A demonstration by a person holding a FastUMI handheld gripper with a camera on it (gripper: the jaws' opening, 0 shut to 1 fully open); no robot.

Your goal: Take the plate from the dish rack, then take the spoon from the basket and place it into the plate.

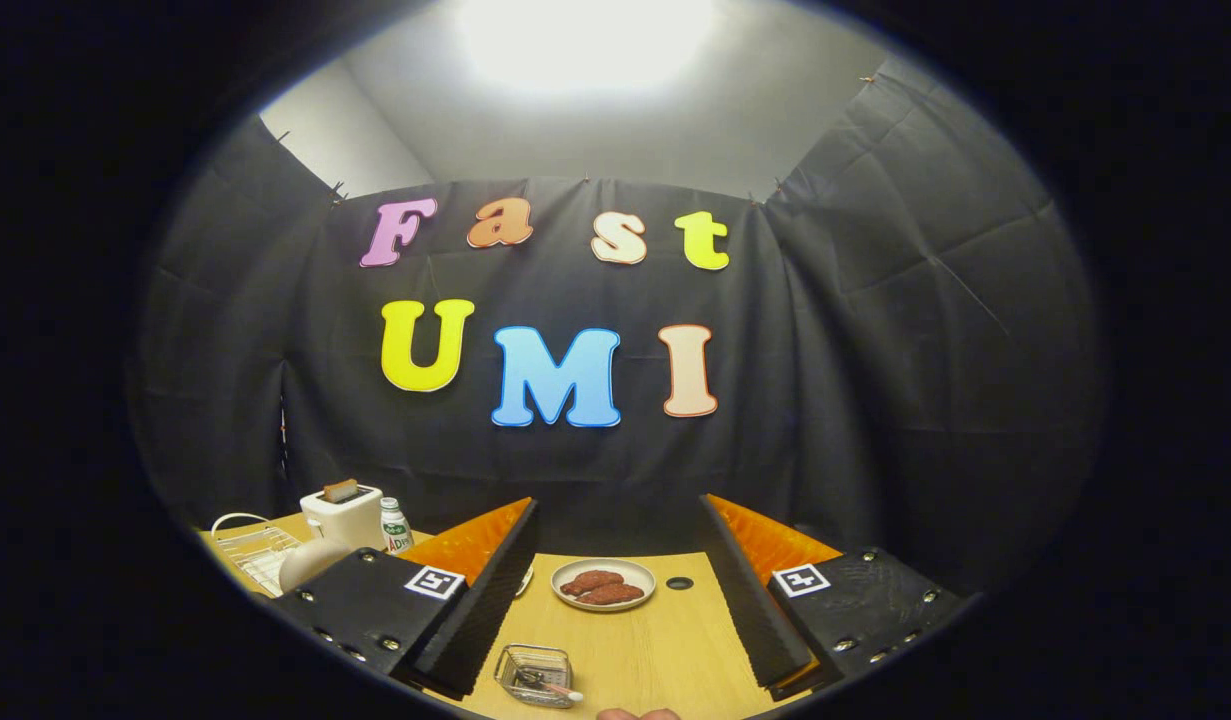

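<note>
Wooden and pale, the tabletop (pixel 655 650) is stretching out under the gripper (pixel 615 560), running back to the black cloth wall (pixel 875 400) that is closing in the booth on three sides, with a bright ceiling light glaring above it. The gripper's two fingers are standing wide apart and are gripping nothing; open table is showing between them.

Off beyond the left finger, near the table's far left corner, a white toaster (pixel 343 512) is sitting with a slice of bread poking out of its top, and a small bottle (pixel 395 527) is standing just beside it. In front of the toaster the white wire dish rack (pixel 255 555) is lying, and a pale rounded thing, likely the plate (pixel 310 562), is leaning in it, partly hidden behind the left finger's body.

Between the fingers and a little beyond their tips, a round dish (pixel 603 583) is resting on the table, carrying two dark reddish-brown pieces of food. A small dark hole (pixel 679 583) is showing in the tabletop just beside it.

Nearer the camera, close to the inner side of the left finger, the small wire basket (pixel 535 675) is sitting, and the spoon (pixel 550 686) is lying in it with its pale handle end sticking out over the rim.
</note>
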